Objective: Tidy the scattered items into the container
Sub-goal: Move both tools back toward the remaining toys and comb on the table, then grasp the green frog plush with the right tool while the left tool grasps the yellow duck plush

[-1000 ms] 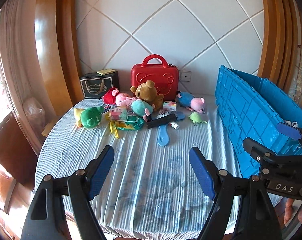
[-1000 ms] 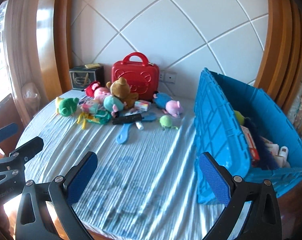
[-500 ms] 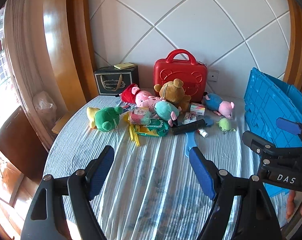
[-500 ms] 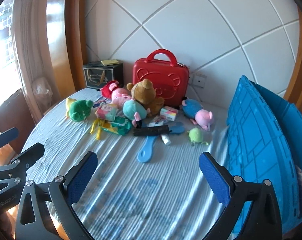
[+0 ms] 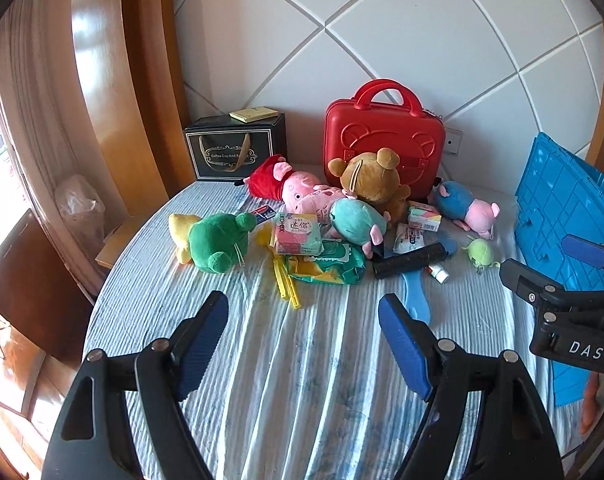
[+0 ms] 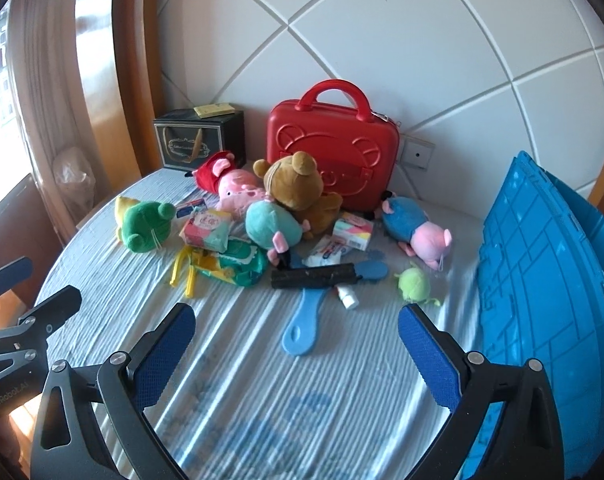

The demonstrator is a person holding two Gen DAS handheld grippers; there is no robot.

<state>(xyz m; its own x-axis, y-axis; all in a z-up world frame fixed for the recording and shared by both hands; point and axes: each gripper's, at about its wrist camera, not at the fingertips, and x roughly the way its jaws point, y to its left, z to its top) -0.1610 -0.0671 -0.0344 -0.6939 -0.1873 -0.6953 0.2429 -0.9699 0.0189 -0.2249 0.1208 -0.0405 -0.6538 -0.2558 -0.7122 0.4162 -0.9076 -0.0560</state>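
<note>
Left wrist: left gripper (image 5: 302, 334) angled down over striped cloth (image 5: 302, 360), jaws wide, empty. Soft toy pile (image 5: 342, 208) centre; ribbed blue crate (image 5: 562, 216) right edge.

Right wrist: right gripper (image 6: 295, 354) likewise wide, empty; crate (image 6: 542, 248) right, flat blue comb (image 6: 302, 320) centre.

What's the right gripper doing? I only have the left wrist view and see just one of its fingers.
Observer: The right gripper is open with nothing between its fingers, and it points at the toy pile.
Operator: The comb's handle end is hidden behind the left gripper. Is it free?
Observer: Yes. The blue comb lies flat with its handle end on bare tablecloth. Its far end meets the black roll.
</note>
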